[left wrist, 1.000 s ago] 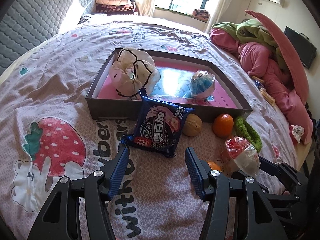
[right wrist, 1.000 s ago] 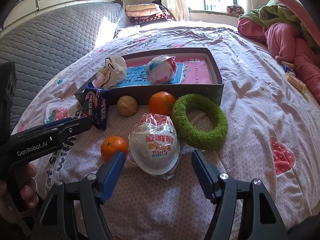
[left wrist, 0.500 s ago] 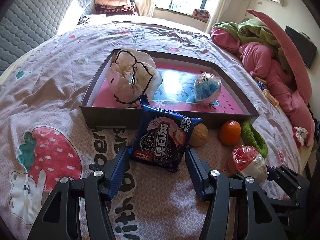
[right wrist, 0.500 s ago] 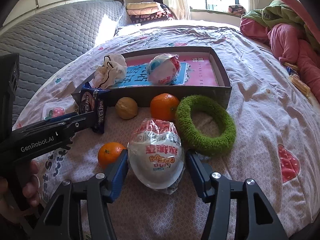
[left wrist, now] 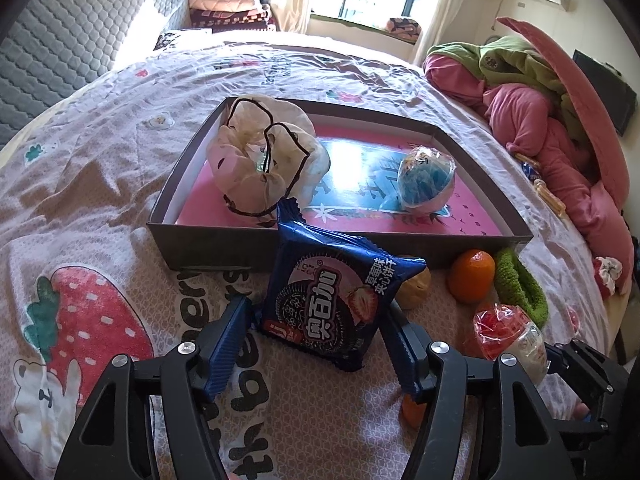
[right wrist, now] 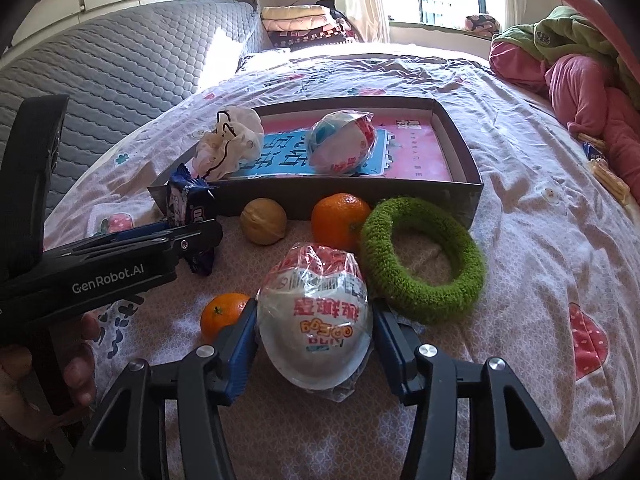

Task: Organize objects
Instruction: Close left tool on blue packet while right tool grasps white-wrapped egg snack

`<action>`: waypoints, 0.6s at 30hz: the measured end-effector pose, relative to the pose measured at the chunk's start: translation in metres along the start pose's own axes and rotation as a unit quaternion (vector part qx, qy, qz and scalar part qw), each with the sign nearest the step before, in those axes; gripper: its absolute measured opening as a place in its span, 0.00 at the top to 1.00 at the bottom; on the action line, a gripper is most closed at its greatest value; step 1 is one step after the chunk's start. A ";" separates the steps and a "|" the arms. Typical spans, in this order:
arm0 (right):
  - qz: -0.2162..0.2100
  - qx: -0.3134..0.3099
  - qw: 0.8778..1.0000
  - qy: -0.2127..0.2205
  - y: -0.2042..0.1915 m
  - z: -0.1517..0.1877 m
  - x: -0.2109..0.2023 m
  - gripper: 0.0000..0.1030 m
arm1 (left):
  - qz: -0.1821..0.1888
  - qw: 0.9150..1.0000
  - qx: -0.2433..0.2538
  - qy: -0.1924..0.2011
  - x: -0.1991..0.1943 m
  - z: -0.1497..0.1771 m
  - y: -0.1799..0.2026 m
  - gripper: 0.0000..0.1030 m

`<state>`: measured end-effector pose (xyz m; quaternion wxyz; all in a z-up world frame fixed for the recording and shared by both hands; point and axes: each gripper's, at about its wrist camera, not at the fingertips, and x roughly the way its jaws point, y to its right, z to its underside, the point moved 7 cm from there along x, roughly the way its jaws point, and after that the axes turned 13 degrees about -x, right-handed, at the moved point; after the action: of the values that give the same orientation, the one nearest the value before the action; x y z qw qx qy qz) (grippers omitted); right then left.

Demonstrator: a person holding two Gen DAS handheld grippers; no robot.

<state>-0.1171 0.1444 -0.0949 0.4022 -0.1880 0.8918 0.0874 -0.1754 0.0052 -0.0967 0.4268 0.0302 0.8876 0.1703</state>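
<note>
Blue left tongs (left wrist: 316, 344) straddle the biscuit packet (left wrist: 336, 300), apart; right tongs (right wrist: 314, 344) clamp the wrapped egg toy (right wrist: 316, 316), lower centre, likely bound for the box (right wrist: 460, 148).

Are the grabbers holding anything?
The right hand-held gripper pinches the wrapped egg toy by its sides. The left hand-held gripper brackets the cookie packet; its grip cannot be told.
</note>
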 end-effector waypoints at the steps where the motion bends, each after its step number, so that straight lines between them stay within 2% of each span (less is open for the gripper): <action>1: -0.001 -0.001 1.000 0.001 0.000 0.000 0.000 0.47 | 0.000 1.000 0.001 0.001 0.001 0.000 0.000 0.34; 13: -0.004 -0.003 1.000 0.008 -0.002 -0.001 -0.001 0.47 | 0.009 1.000 0.006 0.010 0.011 -0.004 -0.002 0.35; 15: -0.003 -0.005 1.000 0.009 -0.002 -0.001 -0.001 0.47 | 0.024 1.000 0.002 0.008 0.009 -0.004 -0.001 0.48; 18: -0.002 -0.008 1.000 0.011 -0.003 -0.002 -0.002 0.47 | 0.029 1.000 0.005 0.007 0.007 -0.004 0.000 0.50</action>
<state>-0.1163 0.1412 -0.0917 0.3912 -0.1936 0.8950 0.0915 -0.1826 0.0060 -0.0997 0.4158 0.0565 0.8900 0.1784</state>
